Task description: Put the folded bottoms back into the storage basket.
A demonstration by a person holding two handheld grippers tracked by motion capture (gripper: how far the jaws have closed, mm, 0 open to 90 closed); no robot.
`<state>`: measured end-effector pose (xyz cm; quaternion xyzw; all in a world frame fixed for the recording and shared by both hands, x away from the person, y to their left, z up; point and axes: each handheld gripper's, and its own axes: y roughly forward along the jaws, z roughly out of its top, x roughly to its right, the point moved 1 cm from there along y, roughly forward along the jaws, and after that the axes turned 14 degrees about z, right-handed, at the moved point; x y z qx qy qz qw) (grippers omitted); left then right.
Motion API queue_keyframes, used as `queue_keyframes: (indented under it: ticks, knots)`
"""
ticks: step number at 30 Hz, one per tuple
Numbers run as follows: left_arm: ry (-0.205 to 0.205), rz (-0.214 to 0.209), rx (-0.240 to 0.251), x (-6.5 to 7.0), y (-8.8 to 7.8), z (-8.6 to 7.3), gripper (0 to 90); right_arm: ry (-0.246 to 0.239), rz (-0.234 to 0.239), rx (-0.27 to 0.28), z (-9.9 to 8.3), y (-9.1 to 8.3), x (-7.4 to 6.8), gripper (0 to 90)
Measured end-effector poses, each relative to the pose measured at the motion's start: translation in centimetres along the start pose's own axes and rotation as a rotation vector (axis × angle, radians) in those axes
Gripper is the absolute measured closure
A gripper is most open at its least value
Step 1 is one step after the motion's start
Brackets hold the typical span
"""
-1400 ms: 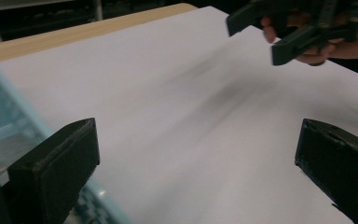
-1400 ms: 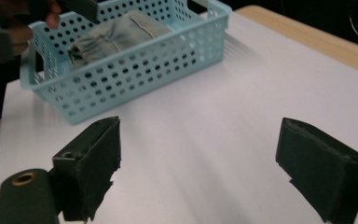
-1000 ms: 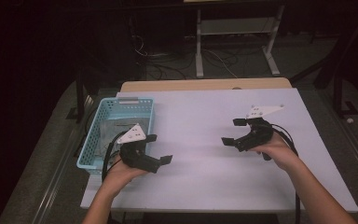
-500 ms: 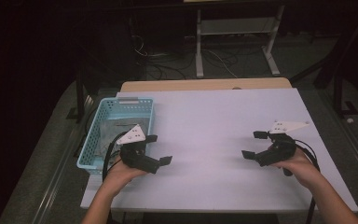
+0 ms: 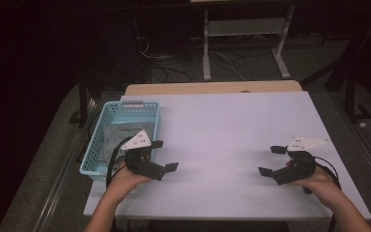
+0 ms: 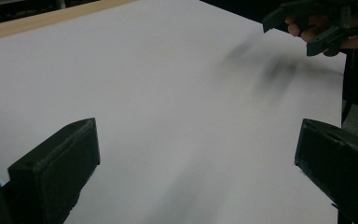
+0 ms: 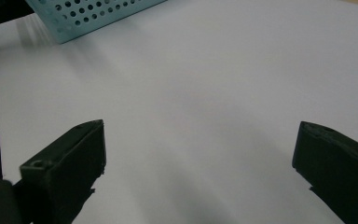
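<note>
My left gripper (image 5: 164,155) rests low over the white table (image 5: 222,130) near its front left, just right of a light blue basket (image 5: 105,129). Its jaws stand wide apart with only bare table between them (image 6: 196,149). My right gripper (image 5: 272,160) is held near the front right of the table, open too, with nothing between its jaws (image 7: 198,154). In the left gripper view the right gripper (image 6: 324,23) shows at the top right in a hand. The basket (image 7: 93,14) appears at the top left of the right gripper view.
The basket holds flat grey contents (image 5: 118,137) that I cannot make out. A wooden strip (image 5: 212,88) runs along the table's far edge. Beyond it stand a metal frame (image 5: 244,38) and floor cables (image 5: 169,67) in the dark.
My right gripper has moved right and toward the front edge of the table, staying open. The left gripper has hardly moved.
</note>
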<state>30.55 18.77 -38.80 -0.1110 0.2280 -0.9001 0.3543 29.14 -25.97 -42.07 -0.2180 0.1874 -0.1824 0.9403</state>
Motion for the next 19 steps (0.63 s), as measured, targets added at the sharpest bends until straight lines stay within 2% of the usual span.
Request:
queue_keyframes:
  ticks: [9,19]
  knots:
    - [0.011,0.003,-0.003,0.1,0.0,-0.1,0.0,0.024,-0.04,0.022,-2.1,-1.6,-0.1,2.6]
    - [0.016,0.006,-0.007,0.1,0.1,-0.1,0.0,0.018,-0.043,0.038,-2.0,-1.8,-0.1,2.6]
